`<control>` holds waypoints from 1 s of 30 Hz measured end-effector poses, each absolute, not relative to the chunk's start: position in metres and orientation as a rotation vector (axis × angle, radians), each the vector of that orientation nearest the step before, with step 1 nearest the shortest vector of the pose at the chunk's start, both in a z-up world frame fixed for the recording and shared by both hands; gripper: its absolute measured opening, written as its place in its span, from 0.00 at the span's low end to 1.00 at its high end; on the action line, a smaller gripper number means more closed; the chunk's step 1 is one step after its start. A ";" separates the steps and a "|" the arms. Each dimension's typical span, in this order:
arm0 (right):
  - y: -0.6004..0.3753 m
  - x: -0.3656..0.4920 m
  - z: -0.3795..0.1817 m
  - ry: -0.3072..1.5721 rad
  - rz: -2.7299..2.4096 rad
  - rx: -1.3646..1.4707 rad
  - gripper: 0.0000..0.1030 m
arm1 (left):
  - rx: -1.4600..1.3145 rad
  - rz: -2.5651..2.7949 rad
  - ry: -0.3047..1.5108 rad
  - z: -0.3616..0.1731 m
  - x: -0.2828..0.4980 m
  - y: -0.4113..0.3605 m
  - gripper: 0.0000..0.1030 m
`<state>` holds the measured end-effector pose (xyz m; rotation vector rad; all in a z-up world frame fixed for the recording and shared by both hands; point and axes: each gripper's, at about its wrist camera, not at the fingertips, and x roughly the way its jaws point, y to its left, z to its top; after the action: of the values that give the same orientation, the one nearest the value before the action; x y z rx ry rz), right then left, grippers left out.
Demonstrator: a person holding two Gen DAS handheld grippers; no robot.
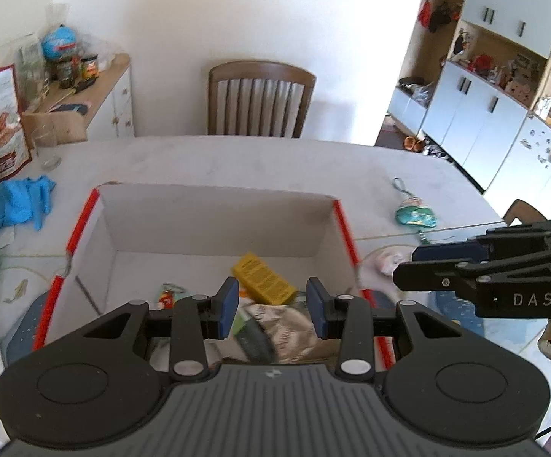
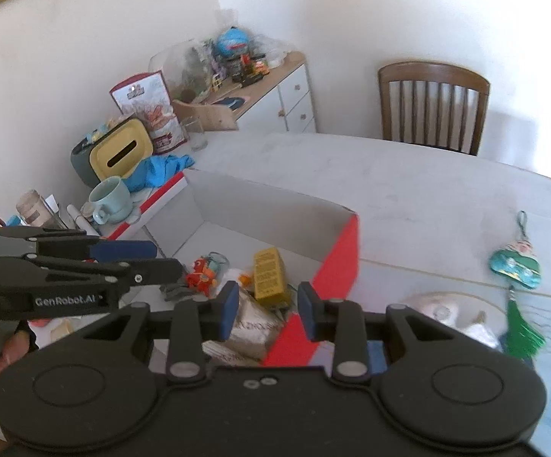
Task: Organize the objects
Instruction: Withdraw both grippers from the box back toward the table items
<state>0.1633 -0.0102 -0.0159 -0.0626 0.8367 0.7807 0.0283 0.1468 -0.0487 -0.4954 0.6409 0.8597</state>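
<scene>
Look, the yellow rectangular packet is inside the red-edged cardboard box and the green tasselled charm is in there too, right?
Not quite. The green tasselled charm lies outside, on the white table, as the right wrist view shows. The yellow rectangular packet is indeed inside the red-edged cardboard box.

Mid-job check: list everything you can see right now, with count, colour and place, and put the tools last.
Box: one, white with red edges, table centre.
Yellow packet: one, inside box.
Silver foil bag: one, inside box, near side.
Red toy keychain: one, inside box.
Green tasselled charm: one, on table right of box.
Blue gloves: a pile, on table left of box.
Mug: one, pale green, left of box.
Tissue box: one, yellow lid, far left.
Chair: one, brown, beyond table.
Left tool: open, empty, over box.
Right tool: open, empty, over the box's right wall.
</scene>
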 end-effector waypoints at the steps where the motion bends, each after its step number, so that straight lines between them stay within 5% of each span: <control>1: -0.017 0.161 -0.015 0.833 0.777 -0.056 0.32 | -0.491 0.857 0.637 -0.047 0.032 0.143 0.37; 10: -0.079 0.149 -0.021 0.826 0.734 -0.001 0.39 | -0.486 0.818 0.650 -0.049 0.068 0.117 0.46; 16: -0.128 0.147 -0.033 0.849 0.676 0.043 0.59 | -0.473 0.811 0.643 -0.051 0.095 0.100 0.65; 22: -0.173 0.152 -0.048 0.877 0.623 0.064 0.68 | -0.486 0.818 0.662 -0.059 0.124 0.089 0.78; 30: -0.213 0.165 -0.054 0.862 0.593 0.035 0.84 | -0.483 0.870 0.693 -0.074 0.163 0.083 0.86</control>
<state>0.1648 -0.2125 -0.0542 0.0353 0.8617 0.5927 0.1630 0.0830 -0.0736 -0.4832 0.6933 0.8704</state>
